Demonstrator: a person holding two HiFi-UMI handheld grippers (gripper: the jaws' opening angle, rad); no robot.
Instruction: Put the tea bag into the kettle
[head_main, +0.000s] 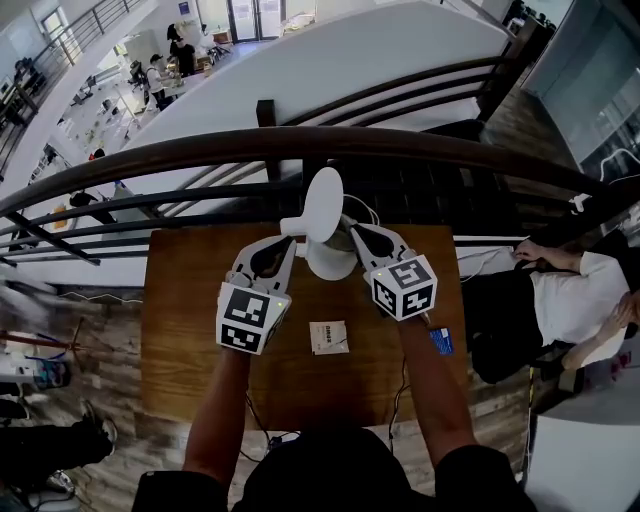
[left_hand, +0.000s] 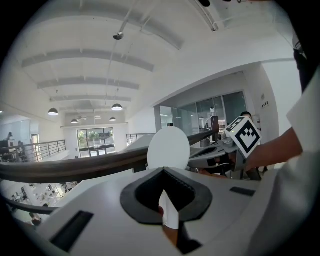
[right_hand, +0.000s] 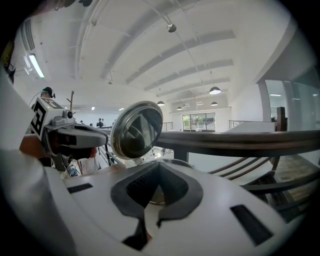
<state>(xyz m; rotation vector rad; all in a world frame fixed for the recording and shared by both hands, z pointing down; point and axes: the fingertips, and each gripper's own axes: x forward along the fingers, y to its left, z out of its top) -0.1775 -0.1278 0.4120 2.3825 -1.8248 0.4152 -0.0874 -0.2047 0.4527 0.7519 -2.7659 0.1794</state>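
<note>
The white kettle (head_main: 330, 262) stood at the far side of the wooden table (head_main: 190, 330) with its lid (head_main: 322, 203) tipped up; I couldn't see inside. The left gripper (head_main: 288, 240), by the lid, pinched a thin white slip (left_hand: 168, 212). The right gripper (head_main: 352, 233), at the kettle's top, had its jaws pressed together. A small printed sachet (head_main: 329, 337), seemingly the tea bag, lay flat between the arms, its print too small to read. A blue card (head_main: 441, 341) lay near the right arm, and a dark railing (head_main: 200, 155) ran behind.

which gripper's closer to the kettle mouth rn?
Right. The right gripper sits at the rim of the kettle mouth; the left gripper, pinching a white slip, is off to its left, behind the raised lid.
</note>
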